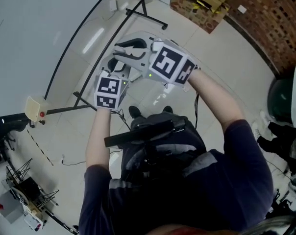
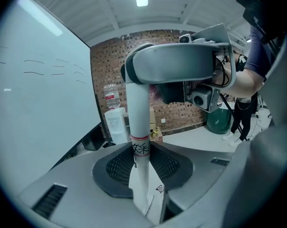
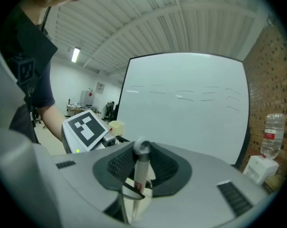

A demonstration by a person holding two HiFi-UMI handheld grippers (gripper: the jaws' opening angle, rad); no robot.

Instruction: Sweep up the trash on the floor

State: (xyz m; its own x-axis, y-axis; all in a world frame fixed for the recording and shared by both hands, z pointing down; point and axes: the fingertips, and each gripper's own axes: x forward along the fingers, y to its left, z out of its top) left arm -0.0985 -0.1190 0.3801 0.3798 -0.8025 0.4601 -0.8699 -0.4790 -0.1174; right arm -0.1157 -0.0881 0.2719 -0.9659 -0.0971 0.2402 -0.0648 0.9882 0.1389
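The left gripper is clenched on an upright white pole, its dark pads pressing the shaft just below a red band with black characters; the pole ends above in a bent grey grip. The right gripper clasps a thinner white handle topped by a round grey end cap, with a black loop hanging at the pads. In the head view both grippers are held up close together in front of the person, over the pale tiled floor. Which bits on it are trash cannot be told. A water dispenser stands by the brick wall.
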